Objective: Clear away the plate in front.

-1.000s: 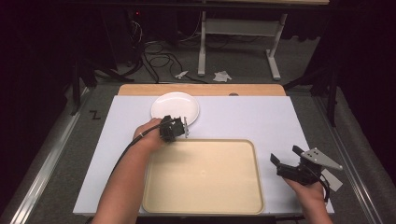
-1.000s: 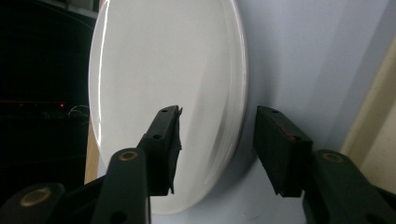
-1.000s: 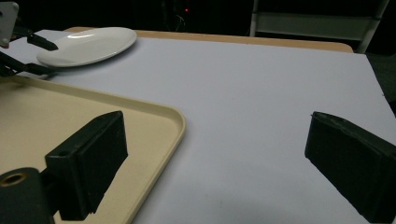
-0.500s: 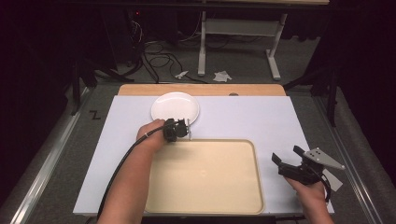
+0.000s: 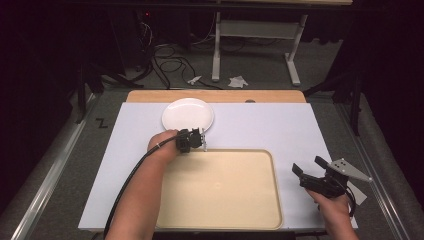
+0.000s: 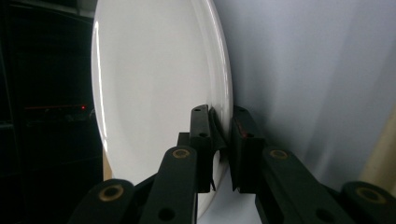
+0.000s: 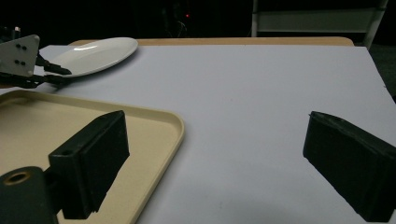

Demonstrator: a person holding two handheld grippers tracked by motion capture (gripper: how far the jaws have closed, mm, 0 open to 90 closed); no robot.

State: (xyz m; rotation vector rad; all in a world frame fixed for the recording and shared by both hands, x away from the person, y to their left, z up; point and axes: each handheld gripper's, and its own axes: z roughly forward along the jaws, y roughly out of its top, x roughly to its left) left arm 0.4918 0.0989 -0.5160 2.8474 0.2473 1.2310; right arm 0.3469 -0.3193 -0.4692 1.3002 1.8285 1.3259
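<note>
White table [image 5: 280, 130] in a dark room, tan tray [image 5: 220, 187] up front. Just behind the tray, the left claw [image 6: 222, 140] has just been closing and now pinches the plate [image 5: 187, 114] rim. Right claw [image 5: 312, 171] sits beside the tray, wide open, holding nothing.

We find one readable sign: a black mark shaped like the letter "Z" [image 5: 101, 123] on the grey floor [image 5: 65, 165], just left of the table's far left corner in the high view. We read no text, label, brand or number on anything else in the three views
</note>
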